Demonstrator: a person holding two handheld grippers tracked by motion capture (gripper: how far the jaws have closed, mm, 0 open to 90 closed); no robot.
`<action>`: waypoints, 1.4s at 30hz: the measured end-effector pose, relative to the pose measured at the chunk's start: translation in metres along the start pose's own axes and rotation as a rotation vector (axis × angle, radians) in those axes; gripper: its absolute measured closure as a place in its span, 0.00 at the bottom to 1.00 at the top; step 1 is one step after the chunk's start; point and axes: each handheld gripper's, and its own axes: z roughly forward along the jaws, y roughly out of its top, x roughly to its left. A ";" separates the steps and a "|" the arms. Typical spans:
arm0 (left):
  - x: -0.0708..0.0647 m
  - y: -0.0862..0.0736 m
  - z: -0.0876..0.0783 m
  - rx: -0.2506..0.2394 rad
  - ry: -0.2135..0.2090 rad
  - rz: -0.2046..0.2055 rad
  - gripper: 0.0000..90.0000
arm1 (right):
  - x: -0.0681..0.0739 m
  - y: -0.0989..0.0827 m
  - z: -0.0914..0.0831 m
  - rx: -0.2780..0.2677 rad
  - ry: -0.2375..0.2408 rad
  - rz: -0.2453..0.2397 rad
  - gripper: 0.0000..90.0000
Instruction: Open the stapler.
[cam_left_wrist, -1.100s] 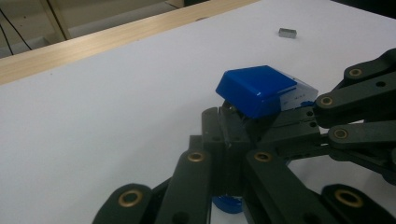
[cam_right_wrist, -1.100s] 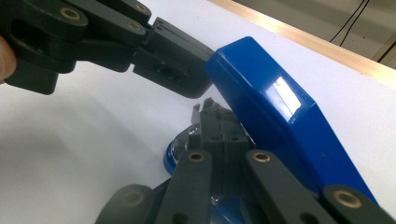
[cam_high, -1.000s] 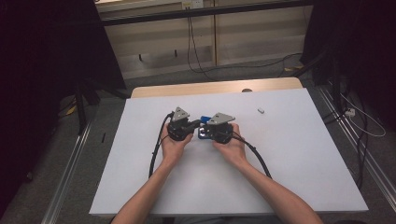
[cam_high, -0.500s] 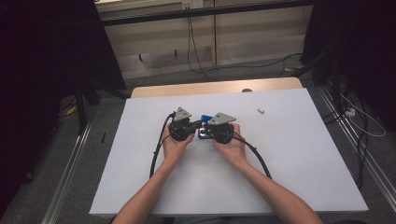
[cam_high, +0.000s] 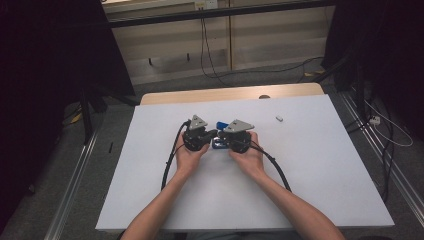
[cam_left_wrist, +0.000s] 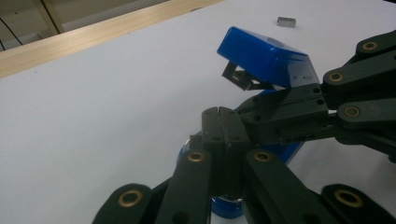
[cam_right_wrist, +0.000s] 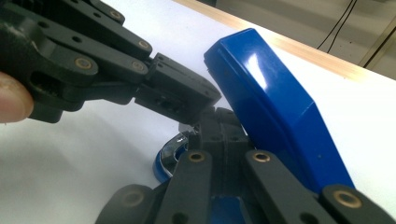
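Stapler: a glossy blue plastic stapler (cam_high: 220, 134) with its hinged top swung open lies near the middle of the white table (cam_high: 310, 180), between the two grippers; the lifted blue cover (cam_left_wrist: 264, 60) tilts up over a shiny metal rail (cam_right_wrist: 173, 145)
Left gripper: the left gripper (cam_left_wrist: 218, 112) has its black jaws together, tips at the stapler's inner metal; whether they pinch anything I cannot tell
Right gripper: the right gripper (cam_right_wrist: 219, 114) also has its jaws together, tips meeting the left's beside the rail
Doing it well: judged from this, keep both hands low and steady; work at the rail, not the cover, so the top doesn't snap down
Views: the gripper views show the open mouth and rail; the high view gives the layout, plus a small grey block (cam_high: 279, 118) well apart
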 end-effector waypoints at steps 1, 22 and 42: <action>-0.001 0.000 0.001 0.003 0.002 0.001 1.00 | 0.000 0.000 0.000 -0.001 -0.002 0.001 1.00; 0.000 -0.007 0.005 0.018 0.010 0.016 1.00 | 0.003 0.001 0.003 -0.012 -0.008 0.016 1.00; -0.004 -0.008 0.006 0.006 0.034 0.033 1.00 | 0.001 0.006 -0.006 -0.026 -0.075 0.038 1.00</action>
